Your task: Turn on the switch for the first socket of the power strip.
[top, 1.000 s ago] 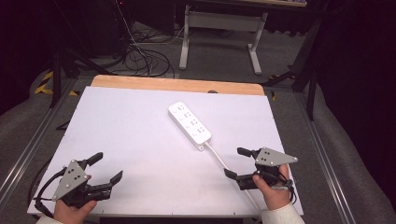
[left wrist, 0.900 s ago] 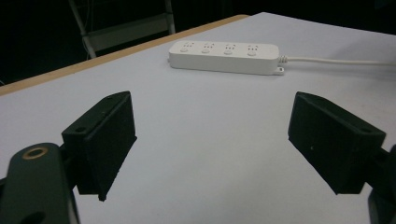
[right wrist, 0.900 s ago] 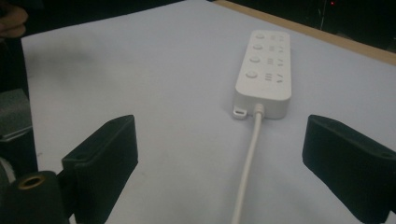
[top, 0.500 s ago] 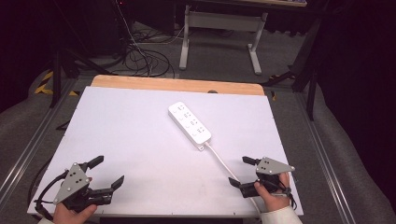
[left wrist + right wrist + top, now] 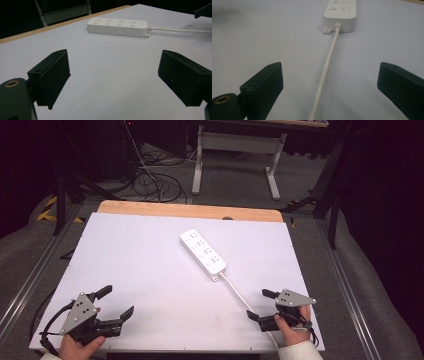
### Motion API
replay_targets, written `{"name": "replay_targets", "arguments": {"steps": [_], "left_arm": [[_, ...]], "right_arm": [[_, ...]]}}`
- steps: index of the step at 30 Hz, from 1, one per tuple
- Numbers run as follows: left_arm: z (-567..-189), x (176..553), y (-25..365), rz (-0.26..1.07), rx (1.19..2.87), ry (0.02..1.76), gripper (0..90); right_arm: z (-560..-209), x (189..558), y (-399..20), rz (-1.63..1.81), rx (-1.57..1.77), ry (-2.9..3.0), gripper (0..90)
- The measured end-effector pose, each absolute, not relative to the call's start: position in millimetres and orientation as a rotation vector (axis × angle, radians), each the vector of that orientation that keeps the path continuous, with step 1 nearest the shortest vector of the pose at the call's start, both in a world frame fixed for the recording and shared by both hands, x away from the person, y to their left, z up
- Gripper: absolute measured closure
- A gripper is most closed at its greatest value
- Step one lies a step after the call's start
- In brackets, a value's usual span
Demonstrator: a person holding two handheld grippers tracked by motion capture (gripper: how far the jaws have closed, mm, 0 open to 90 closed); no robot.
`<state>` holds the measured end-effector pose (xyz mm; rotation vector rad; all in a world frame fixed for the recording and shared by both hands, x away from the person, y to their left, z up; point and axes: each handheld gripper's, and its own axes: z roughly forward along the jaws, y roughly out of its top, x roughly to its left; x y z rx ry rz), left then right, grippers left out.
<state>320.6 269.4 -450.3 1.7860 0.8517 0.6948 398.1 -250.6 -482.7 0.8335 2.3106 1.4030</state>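
Note:
A white power strip lies slantwise in the middle of the white table; it appears far off in the left gripper view and at the top of the right gripper view. Its white cable runs toward the front right corner and passes between my right jaws. My left gripper rests open near the front left edge, nothing between its jaws. My right gripper is open near the front right edge, straddling the cable without touching it.
A wooden strip borders the table's far edge. Behind it, on the floor, stand a white metal frame and loose black cables. Metal rails run along both table sides.
Both grippers have drawn back toward the table's front edge. Each stays open. The power strip and its cable have not moved.

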Motion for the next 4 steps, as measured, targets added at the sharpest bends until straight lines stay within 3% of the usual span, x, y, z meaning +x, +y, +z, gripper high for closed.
{"name": "replay_targets", "arguments": {"steps": [4], "left_arm": [[-453.3, 321.9, 269.1, 0.732, 1.803, 0.854, 11.8]], "right_arm": [[-481.5, 398.1, -251.2, 1.388, 0.827, 2.300, 7.0]]}}
